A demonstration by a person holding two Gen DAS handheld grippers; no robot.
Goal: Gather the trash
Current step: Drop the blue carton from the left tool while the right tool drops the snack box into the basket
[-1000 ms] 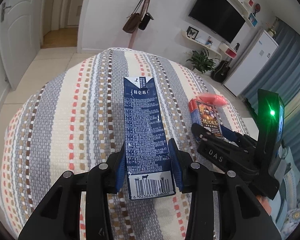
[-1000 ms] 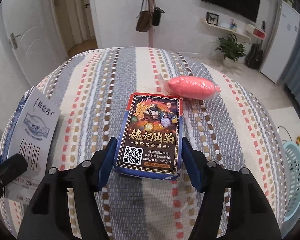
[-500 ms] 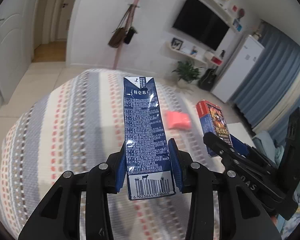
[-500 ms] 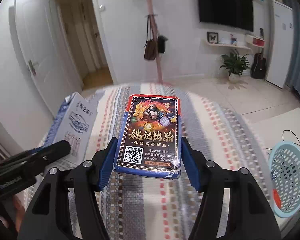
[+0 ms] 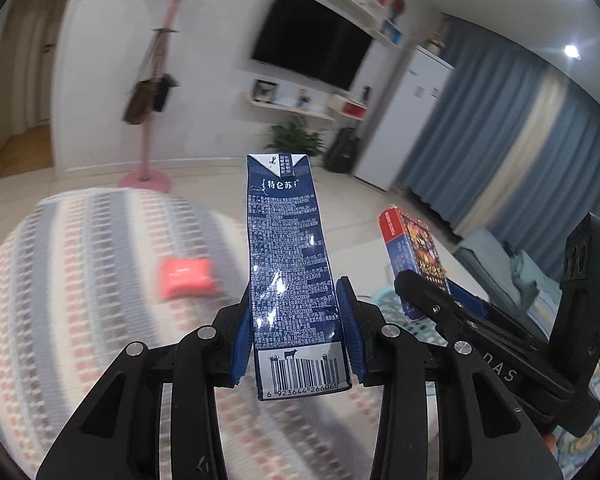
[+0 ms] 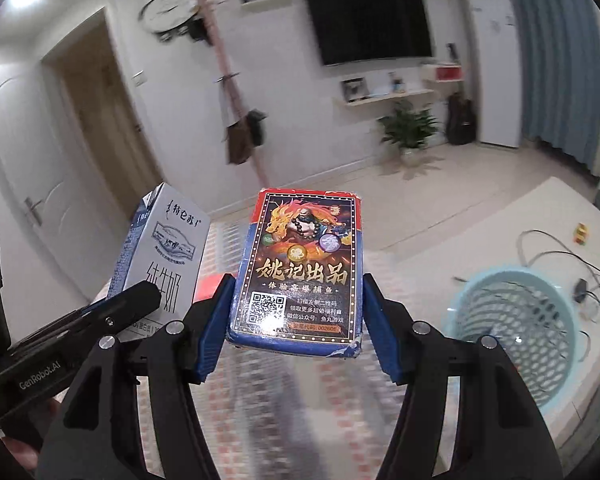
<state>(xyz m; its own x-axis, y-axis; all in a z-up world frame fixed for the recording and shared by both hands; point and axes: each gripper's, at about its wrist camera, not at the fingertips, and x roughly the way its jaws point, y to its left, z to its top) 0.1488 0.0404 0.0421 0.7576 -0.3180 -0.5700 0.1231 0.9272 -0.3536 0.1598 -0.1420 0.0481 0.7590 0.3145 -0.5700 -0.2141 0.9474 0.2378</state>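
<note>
You have two grippers in view: the left gripper (image 5: 298, 336) and the right gripper (image 6: 296, 320). You have one carton (image 5: 290, 264), clamped in the left one, and one card box (image 6: 300, 276), clamped in the right. One red packet (image 5: 185, 278) lies on the one striped cloth (image 5: 80, 300), well in from its edges. One basket (image 6: 516, 328) stands on the floor. Round the room you can count one TV (image 6: 370, 26), one plant (image 6: 408, 128), one clock (image 6: 168, 10), one fridge (image 6: 492, 64) and one coat stand (image 6: 236, 92).
</note>
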